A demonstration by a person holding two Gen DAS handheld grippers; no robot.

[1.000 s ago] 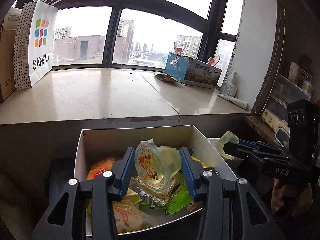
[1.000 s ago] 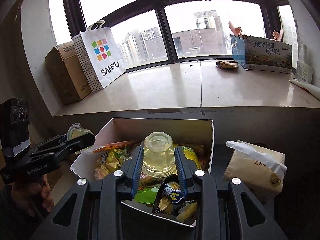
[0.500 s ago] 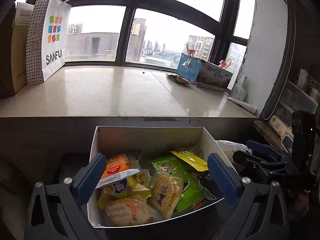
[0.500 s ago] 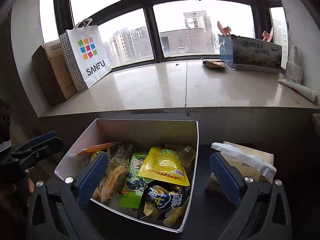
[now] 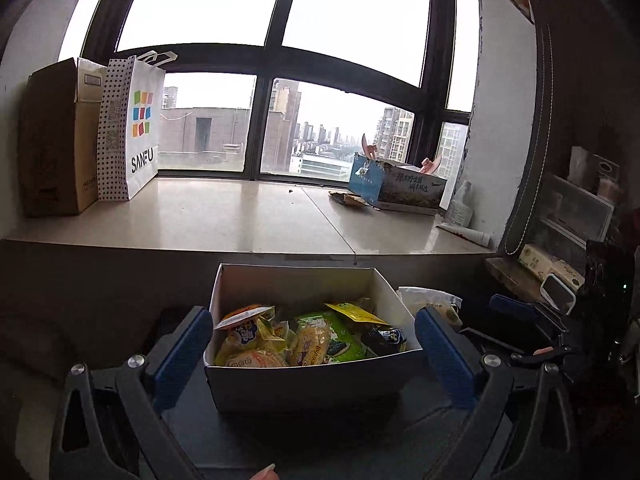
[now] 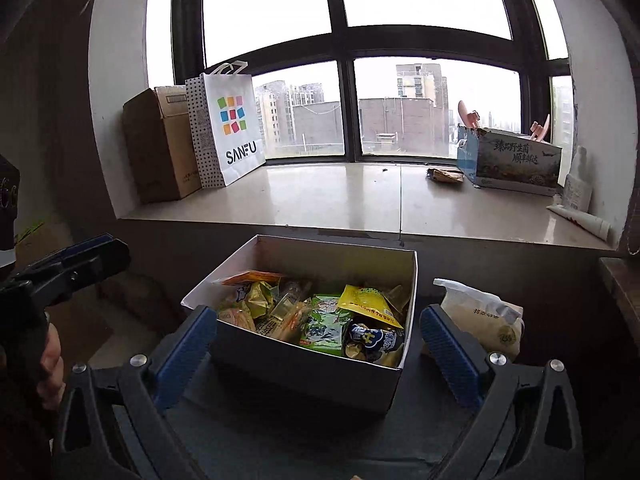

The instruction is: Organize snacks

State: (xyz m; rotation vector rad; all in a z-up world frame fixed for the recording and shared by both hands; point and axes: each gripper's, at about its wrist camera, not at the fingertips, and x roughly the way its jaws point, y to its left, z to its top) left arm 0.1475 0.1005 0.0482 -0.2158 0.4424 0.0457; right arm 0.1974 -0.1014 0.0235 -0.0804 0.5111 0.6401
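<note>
Nearest to us, our left gripper is spread wide with nothing between its blue pads, one finger on either side of the white box in its own view. Our right gripper is splayed just as wide and also carries nothing; its fingers flank the same box, seen at an angle from the right wrist.

The box sits on a dark surface just below the sill, and the snacks lie heaped inside it. In the right wrist view we pick out a yellow pouch resting on top towards the right, a green packet beside it, and a dark blue packet against the near right corner. An orange-topped packet leans at the left wall of the box in the left wrist view.

Just to the right of the box, outside it, stands a tan paper bag with a white plastic top.

Farther off, the pale window sill runs across both views. On its left end stand a brown carton and a white SANFU shopping bag, touching each other. On the right end sits a blue printed box with a crumpled wrapper just beside it and a white tube near the wall.
</note>
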